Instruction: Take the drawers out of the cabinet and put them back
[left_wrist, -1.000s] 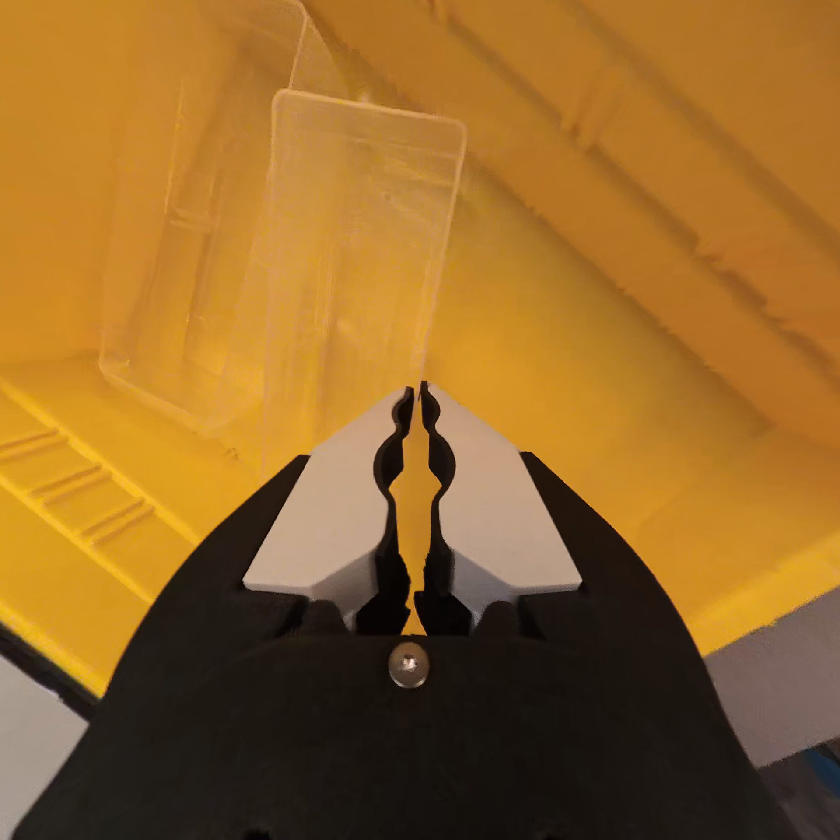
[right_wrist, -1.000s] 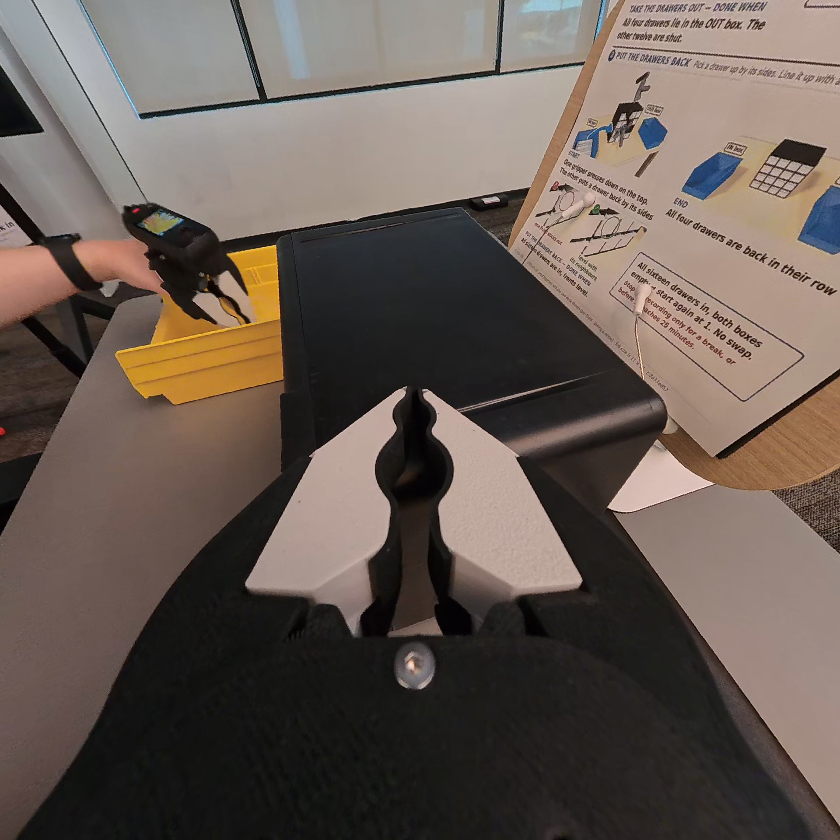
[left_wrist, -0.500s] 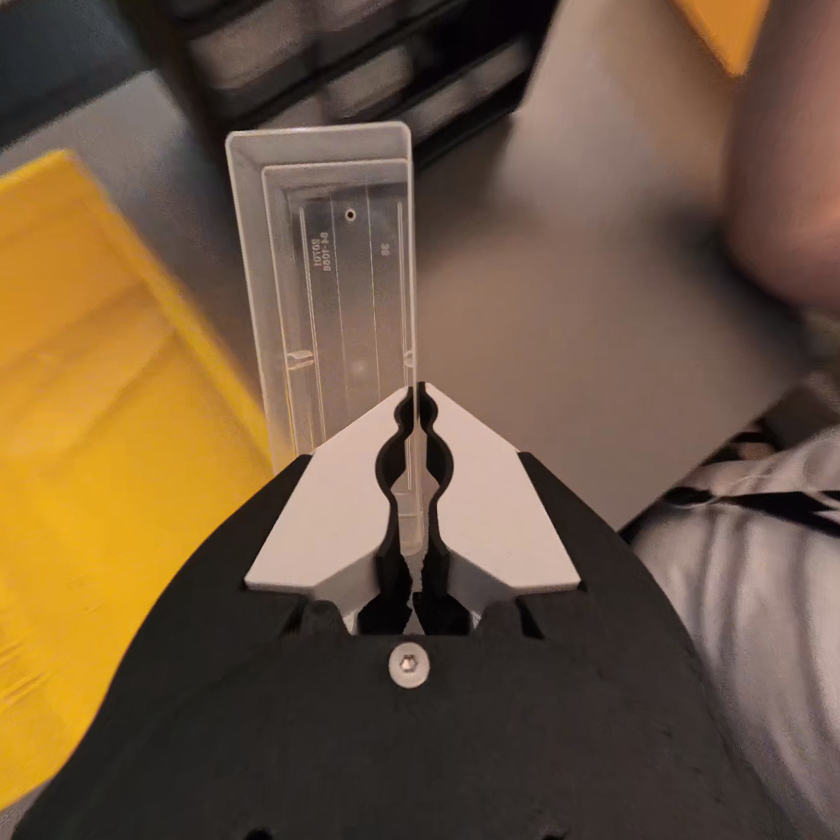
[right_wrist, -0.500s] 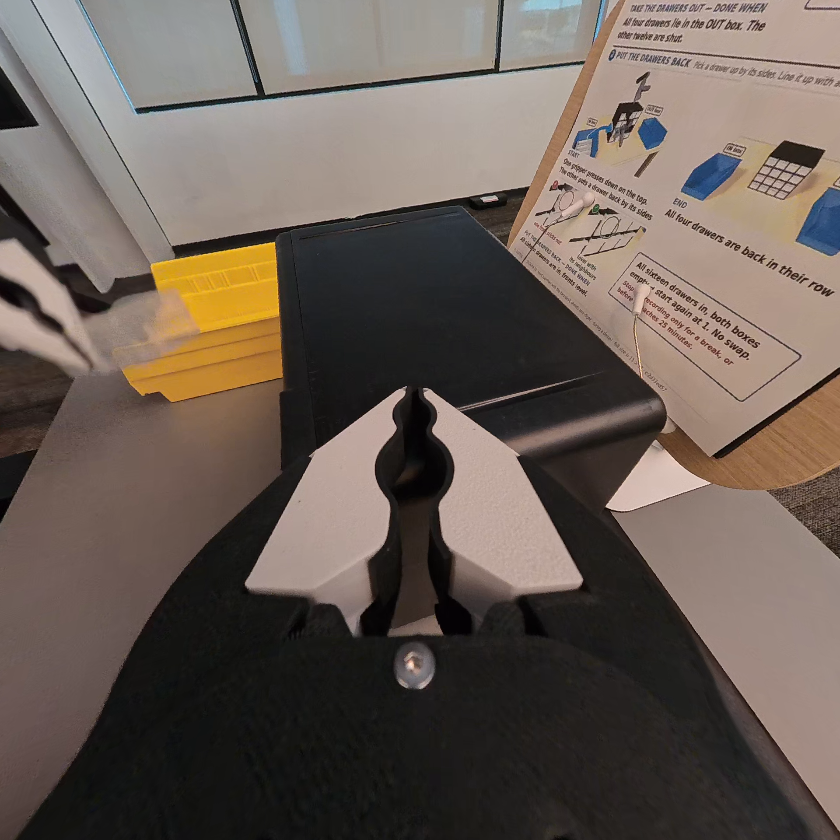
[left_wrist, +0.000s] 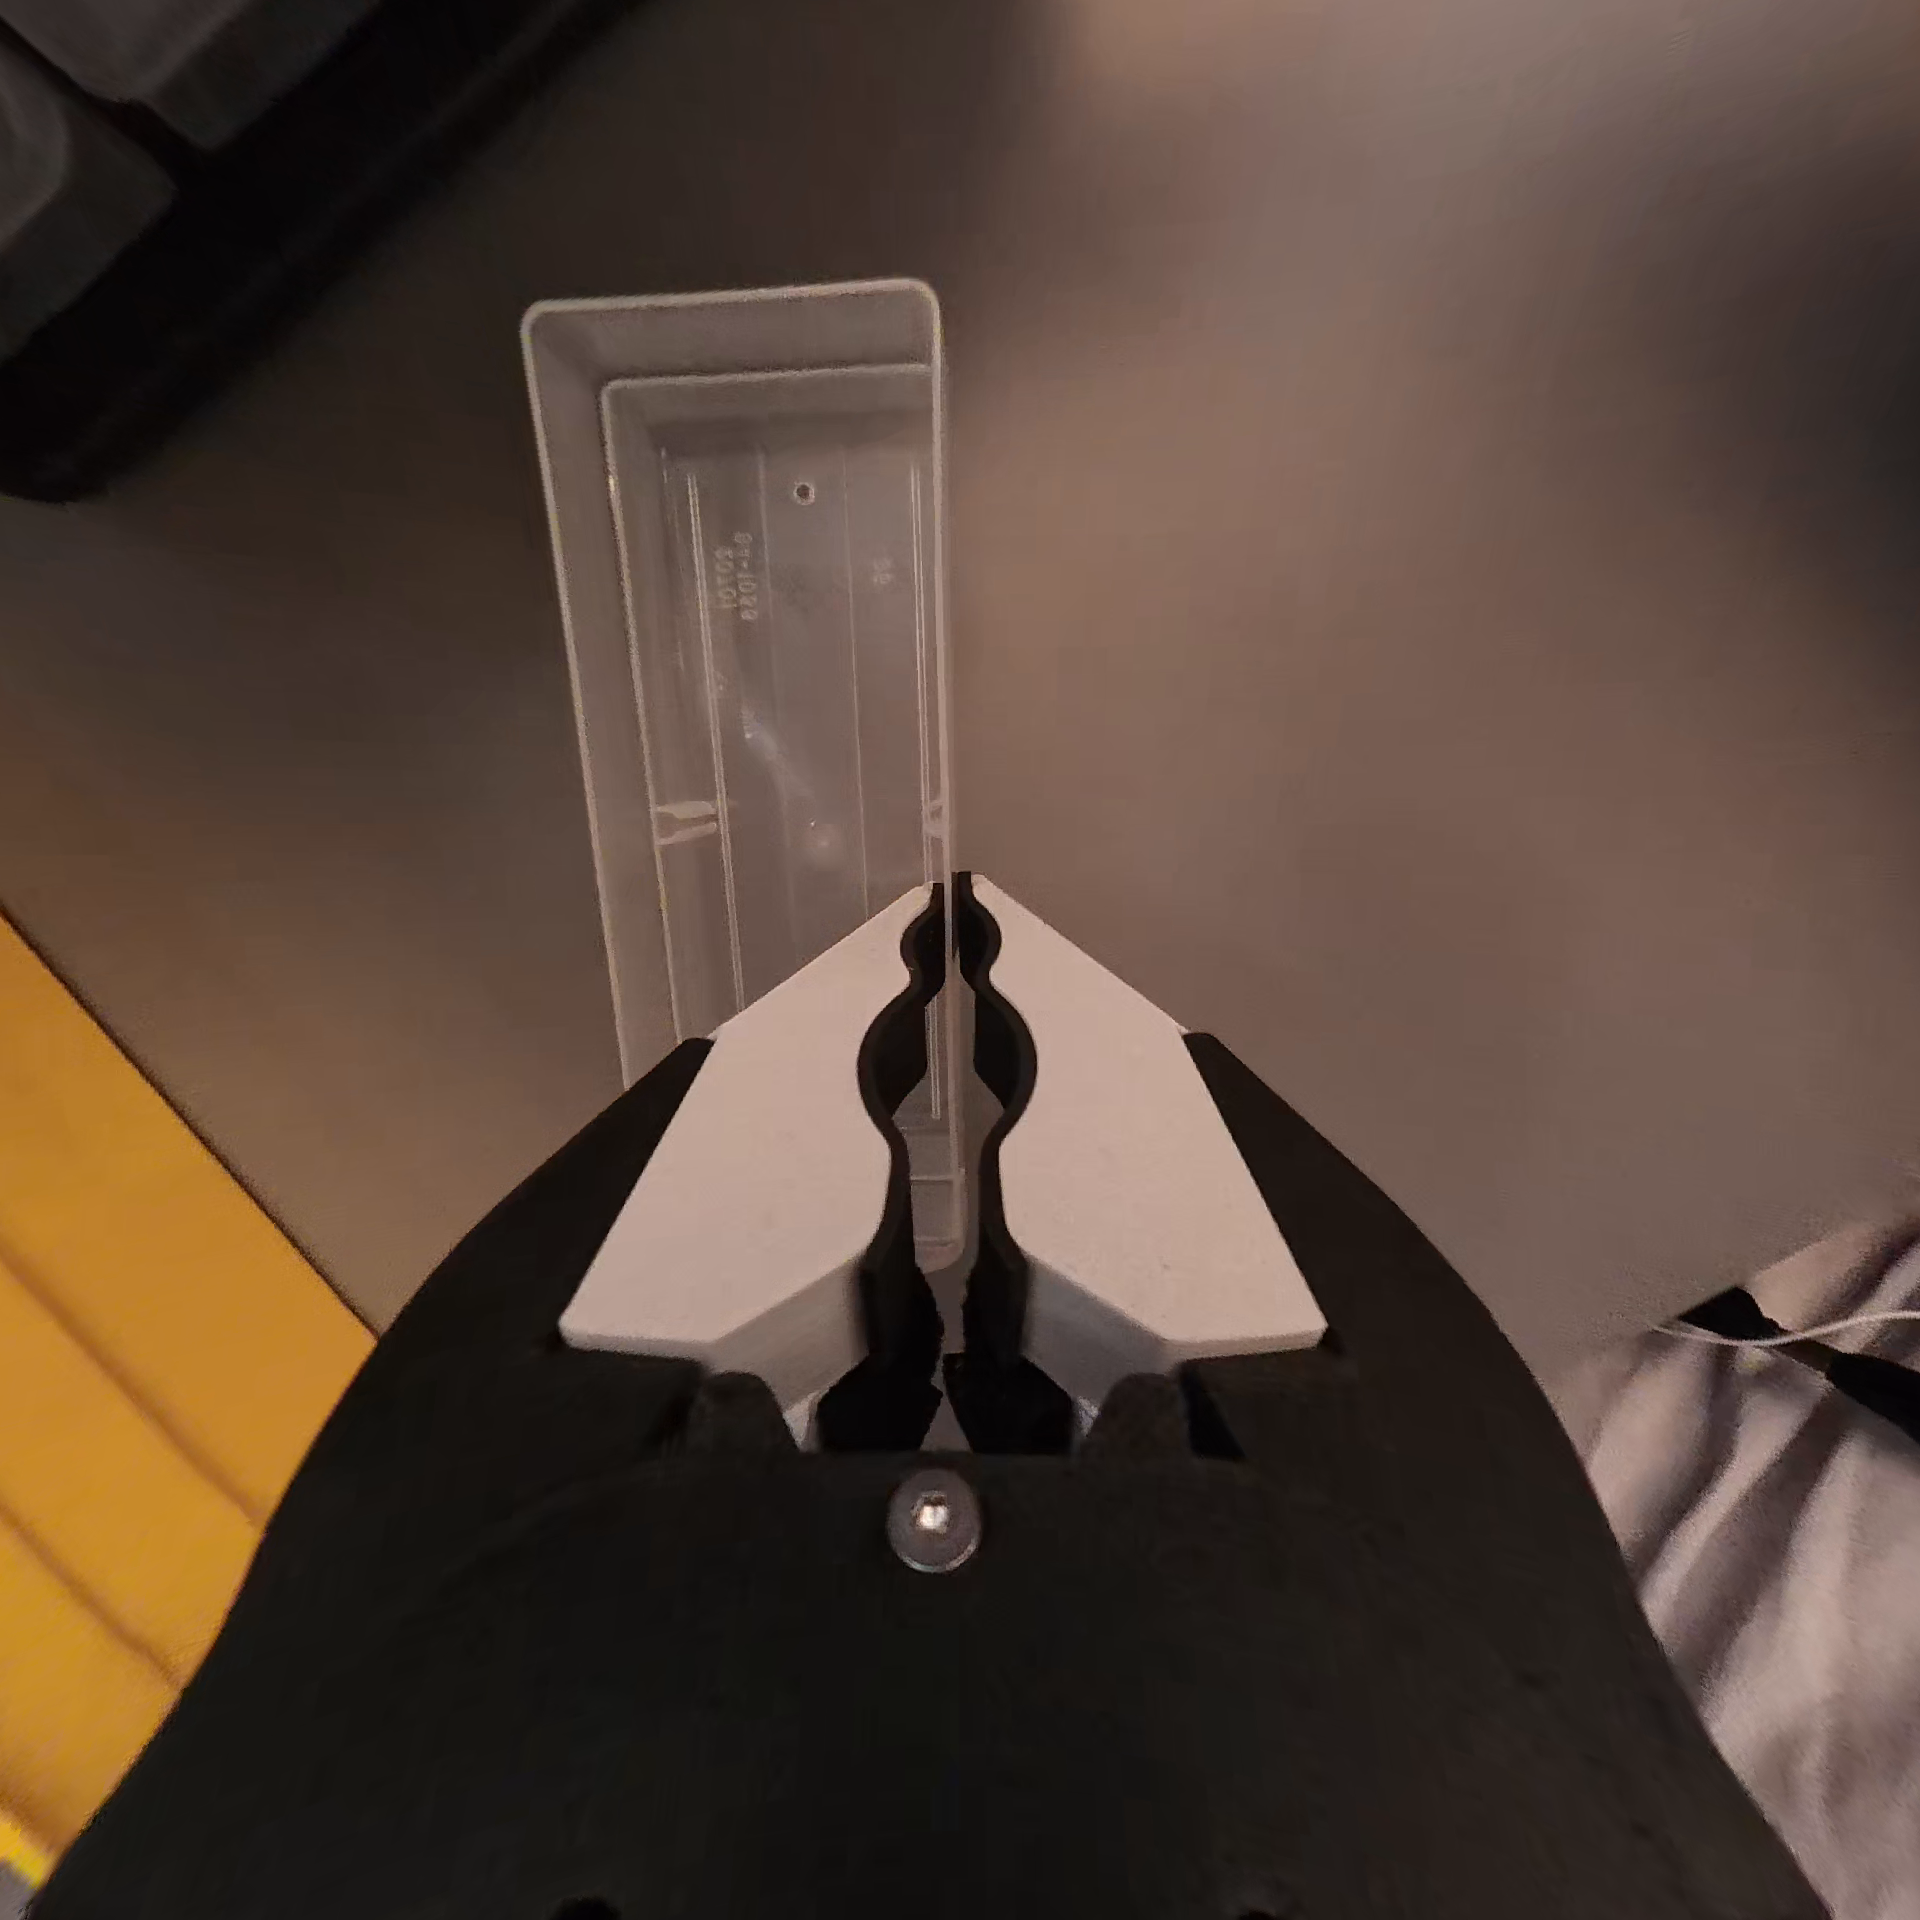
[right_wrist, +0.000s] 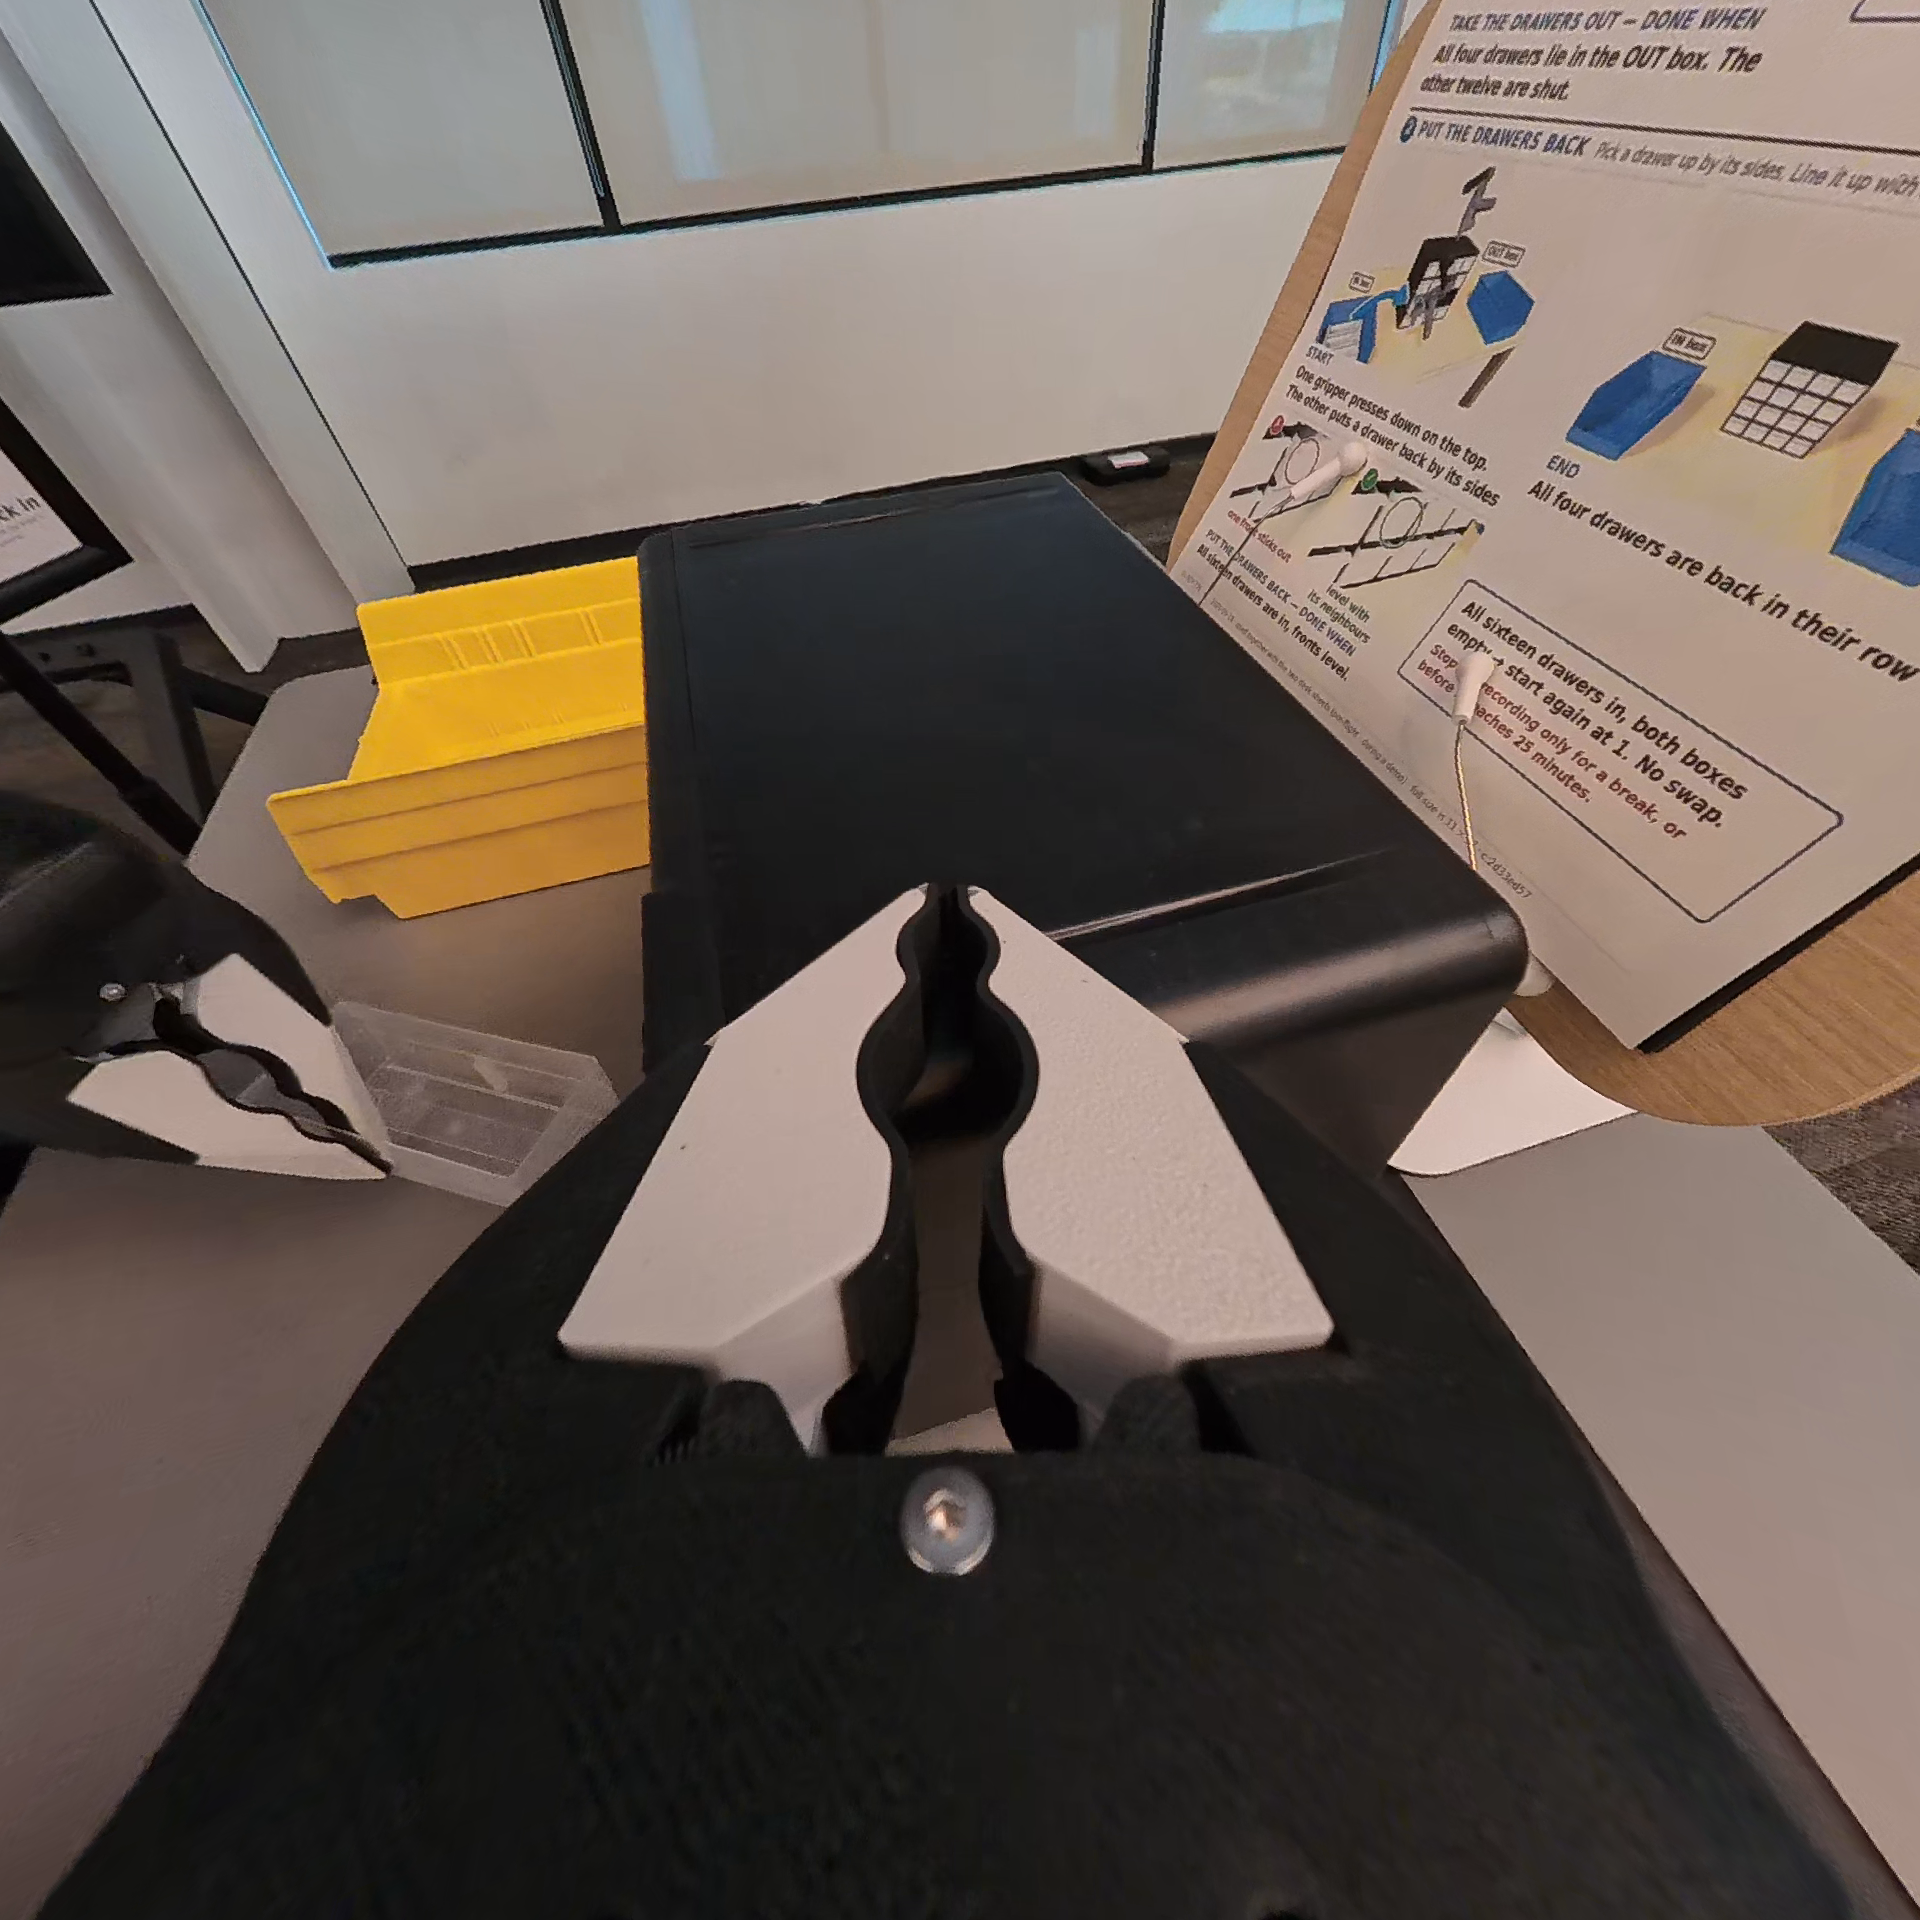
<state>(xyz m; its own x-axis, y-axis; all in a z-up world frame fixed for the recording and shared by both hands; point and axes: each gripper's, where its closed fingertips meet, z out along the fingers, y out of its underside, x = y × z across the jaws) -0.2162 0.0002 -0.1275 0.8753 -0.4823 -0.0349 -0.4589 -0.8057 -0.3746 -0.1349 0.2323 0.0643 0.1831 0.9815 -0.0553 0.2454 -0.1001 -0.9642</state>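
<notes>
My left gripper (left_wrist: 951, 883) is shut on the right side wall of a clear plastic drawer (left_wrist: 748, 665) and holds it open side up, low over the grey table (left_wrist: 1403, 520). In the right wrist view the left gripper (right_wrist: 364, 1148) and the drawer (right_wrist: 478, 1091) are at the left, in front of the black cabinet (right_wrist: 987, 707). My right gripper (right_wrist: 948, 894) is shut and empty at the front edge of the cabinet's top. I cannot tell whether it touches the top. The cabinet's drawer front (left_wrist: 94, 156) shows blurred at the top left of the left wrist view.
A yellow bin (right_wrist: 488, 748) stands on the table left of the cabinet and also shows in the left wrist view (left_wrist: 125, 1299). An instruction board (right_wrist: 1610, 520) leans at the right behind the cabinet. A person's clothing (left_wrist: 1766, 1507) is at the table's near edge.
My left gripper lifted the clear drawer out of the yellow bin and carried it over the table to in front of the cabinet. The right gripper has not moved.
</notes>
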